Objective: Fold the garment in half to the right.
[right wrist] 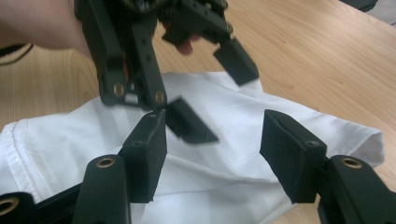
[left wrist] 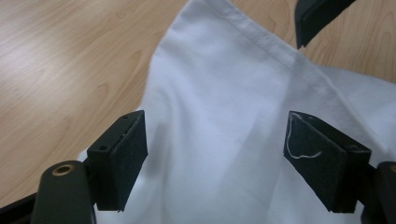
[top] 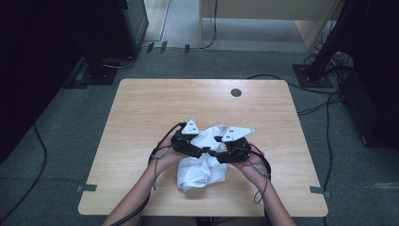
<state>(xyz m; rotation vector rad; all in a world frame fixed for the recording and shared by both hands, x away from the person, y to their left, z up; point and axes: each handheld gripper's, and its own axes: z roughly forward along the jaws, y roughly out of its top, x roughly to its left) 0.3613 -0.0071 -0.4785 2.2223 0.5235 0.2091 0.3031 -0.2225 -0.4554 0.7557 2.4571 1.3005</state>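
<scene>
A crumpled white cloth (top: 202,172) lies on the wooden table (top: 141,117) near its front edge. My two grippers face each other over its far part. The left gripper (top: 200,150) is open; in the left gripper view its jaws (left wrist: 217,149) stand wide over the white cloth (left wrist: 219,84), whose hemmed edge runs toward the top right, and the pads do not press on it. The right gripper (top: 215,149) is open too, its jaws (right wrist: 215,149) spread above the cloth (right wrist: 70,140). The right gripper view has the left gripper (right wrist: 217,93) just ahead, open, with a hand behind it.
A dark round cable hole (top: 236,92) sits near the table's far edge. Bare wood (top: 141,188) surrounds the cloth on all sides. Cables (top: 324,103) and black stand bases (top: 96,73) lie on the grey floor beyond the table.
</scene>
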